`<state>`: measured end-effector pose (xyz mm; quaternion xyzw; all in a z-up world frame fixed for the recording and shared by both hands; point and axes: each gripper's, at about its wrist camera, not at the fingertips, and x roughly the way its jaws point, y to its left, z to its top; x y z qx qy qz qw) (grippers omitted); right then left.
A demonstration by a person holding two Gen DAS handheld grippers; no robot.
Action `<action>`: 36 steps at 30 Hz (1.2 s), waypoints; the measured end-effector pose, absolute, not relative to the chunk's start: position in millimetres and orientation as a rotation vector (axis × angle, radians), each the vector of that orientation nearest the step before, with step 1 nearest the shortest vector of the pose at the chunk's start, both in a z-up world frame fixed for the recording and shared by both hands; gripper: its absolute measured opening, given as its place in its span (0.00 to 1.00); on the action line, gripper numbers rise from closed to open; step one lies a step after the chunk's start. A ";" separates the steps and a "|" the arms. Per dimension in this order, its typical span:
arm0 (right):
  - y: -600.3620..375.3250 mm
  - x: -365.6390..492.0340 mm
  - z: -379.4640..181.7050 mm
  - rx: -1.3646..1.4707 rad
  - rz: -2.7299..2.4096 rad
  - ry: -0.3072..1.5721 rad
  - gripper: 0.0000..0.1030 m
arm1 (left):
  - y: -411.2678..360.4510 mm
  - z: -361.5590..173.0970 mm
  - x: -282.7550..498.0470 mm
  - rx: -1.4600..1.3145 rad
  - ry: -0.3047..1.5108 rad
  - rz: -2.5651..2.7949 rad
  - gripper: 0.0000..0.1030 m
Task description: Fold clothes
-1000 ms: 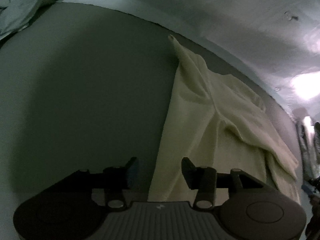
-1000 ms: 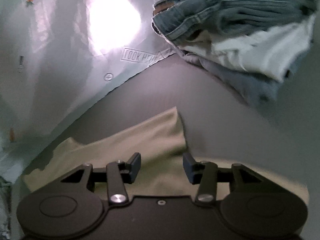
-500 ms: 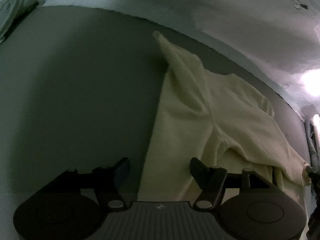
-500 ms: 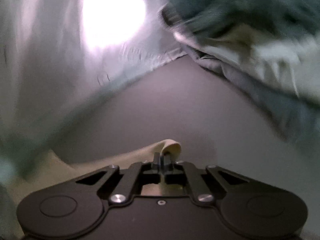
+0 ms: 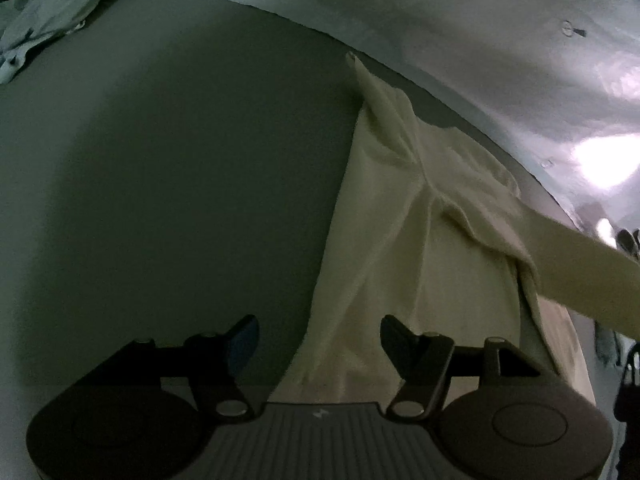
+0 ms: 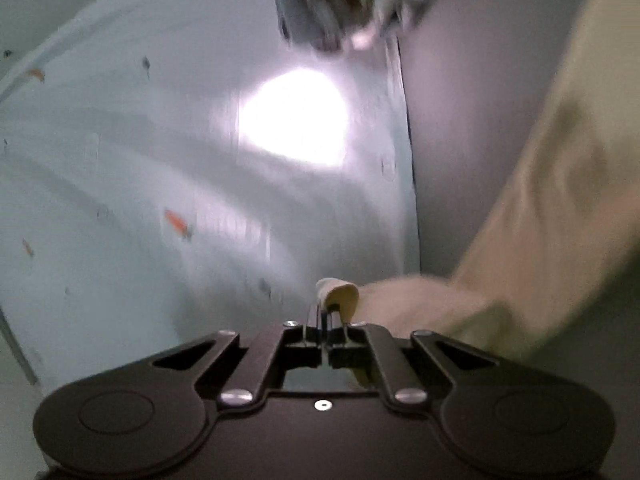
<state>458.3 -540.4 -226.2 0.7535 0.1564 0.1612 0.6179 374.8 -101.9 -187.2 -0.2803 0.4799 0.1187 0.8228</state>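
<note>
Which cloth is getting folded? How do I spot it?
Look at the big dark grey mat. On its right side lies the cream garment, spread out and wrinkled. It is pale yellowish, unlike the light blue-grey clothes heaped at the mat's far left corner.

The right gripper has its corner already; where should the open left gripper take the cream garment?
Probably the cream garment's near left edge, just ahead of the left gripper. Come straight down: the edge runs between the open fingers, flat on the grey mat.
</note>
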 end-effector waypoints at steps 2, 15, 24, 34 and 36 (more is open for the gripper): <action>-519.2 448.8 -228.5 1.752 0.427 0.415 0.03 | -105.3 -185.8 362.2 -0.585 1.028 0.242 0.66; -419.9 398.4 -239.1 1.673 0.569 0.729 0.03 | -112.0 -188.8 316.4 -0.503 1.104 0.165 0.67; -381.3 374.4 -240.2 1.540 0.625 0.903 0.03 | -111.1 -199.7 304.2 -0.492 1.146 0.136 0.67; -361.3 353.0 -254.9 1.442 0.638 1.052 0.03 | -109.3 -203.7 295.9 -0.482 1.165 0.123 0.67; -361.2 350.5 -257.2 1.427 0.637 1.077 0.03 | -107.4 -203.4 293.0 -0.479 1.159 0.135 0.67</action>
